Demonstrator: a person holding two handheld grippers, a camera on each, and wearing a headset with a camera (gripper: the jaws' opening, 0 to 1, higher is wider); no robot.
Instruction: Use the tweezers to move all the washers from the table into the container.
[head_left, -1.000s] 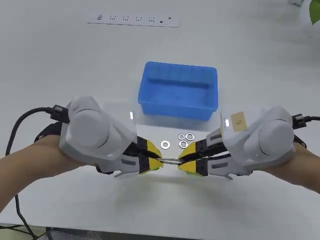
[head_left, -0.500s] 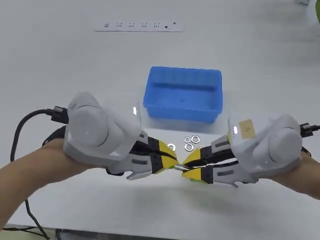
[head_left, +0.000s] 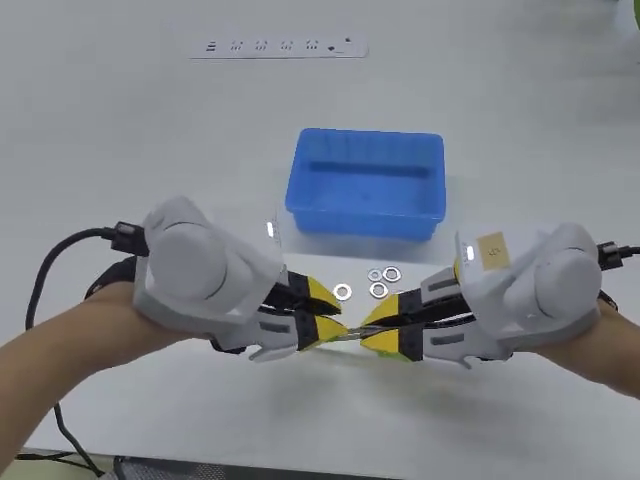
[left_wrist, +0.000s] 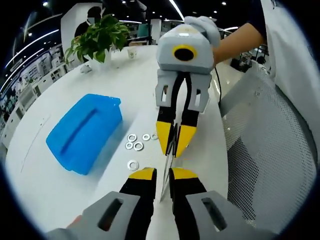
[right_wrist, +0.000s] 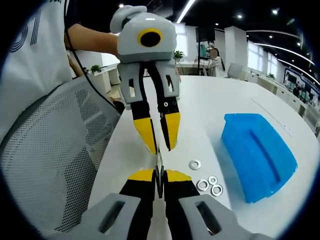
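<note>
Thin metal tweezers (head_left: 346, 335) bridge the tips of my two grippers just above the table. My left gripper (head_left: 322, 325) comes in from the left and my right gripper (head_left: 376, 331) from the right, tip to tip. In the left gripper view the tweezers (left_wrist: 167, 170) run between my own jaws and on into the right gripper (left_wrist: 174, 145). The right gripper view has the tweezers (right_wrist: 159, 172) pinched in its jaws, with the left gripper (right_wrist: 160, 142) facing it. Several small steel washers (head_left: 379, 290) lie flat just beyond the tips, one washer (head_left: 343, 292) apart. The blue container (head_left: 367, 183) stands behind them.
A white power strip (head_left: 280, 46) lies at the far edge of the white table (head_left: 120, 140). A black cable (head_left: 60, 260) trails from the left gripper. A mesh chair (left_wrist: 265, 165) stands at the near table edge, and a potted plant (left_wrist: 97, 42) beyond the container.
Both grippers stay tip to tip with the tweezers between them. They have drawn slightly closer to level since half a second ago. The washers and container have not moved.
</note>
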